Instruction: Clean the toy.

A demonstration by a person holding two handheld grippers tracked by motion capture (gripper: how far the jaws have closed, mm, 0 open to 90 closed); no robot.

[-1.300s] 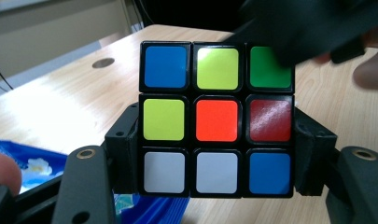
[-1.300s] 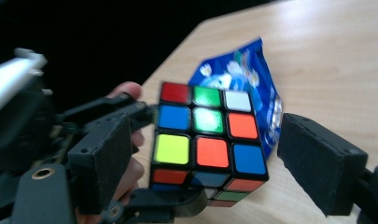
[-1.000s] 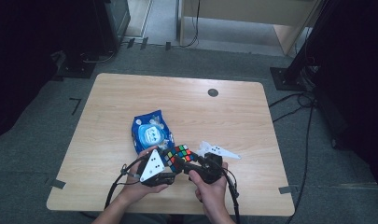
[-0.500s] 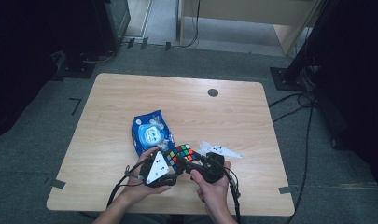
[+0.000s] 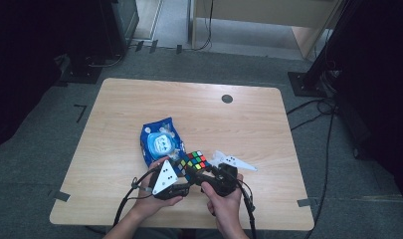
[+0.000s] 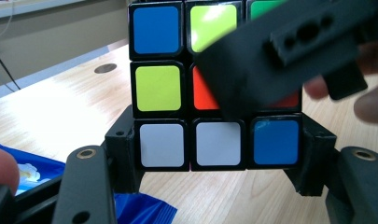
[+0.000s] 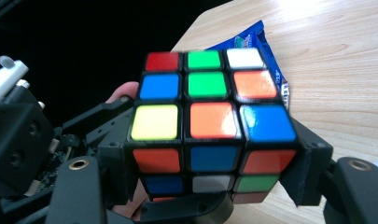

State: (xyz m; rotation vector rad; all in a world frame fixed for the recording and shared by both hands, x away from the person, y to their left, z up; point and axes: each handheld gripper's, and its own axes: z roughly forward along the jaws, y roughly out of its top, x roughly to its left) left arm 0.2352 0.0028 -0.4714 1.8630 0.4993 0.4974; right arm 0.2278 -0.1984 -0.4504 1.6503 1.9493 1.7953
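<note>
- The multicoloured plastic puzzle cube is held up just above the near part of the light wooden table, between both tools, close to the person's body.
- Left gripper: jaws stand wide apart, closed on the cube's bottom layer (white, white, blue stickers), one pad on each side. So the width is the cube's own width, not free-open jaws.
- Right gripper: jaws are also wide and clamped on the cube, on the row w/ yellow, orange, blue on top; pads press the 2 opposite sides.
- Why held so, I judge: each tool takes a different layer, at an angle to the other, so one layer can be twisted vs. the rest. One tool alone could not turn it.
- In the left gripper view the right tool's black jaw crosses in front of the cube's middle row, which fits this crossed hold.
- Containers: the blue soft plastic wipes pack w/ a round pale lid lies flat on the table, just behind the cube. The lid looks closed; the contents are hidden, cannot tell how full.
- A white, dotted, pointed plastic piece lies on the table just right of the cube, apart from it.
- A small dark round spot sits on the far part of the table; prob. a cable hole.
</note>
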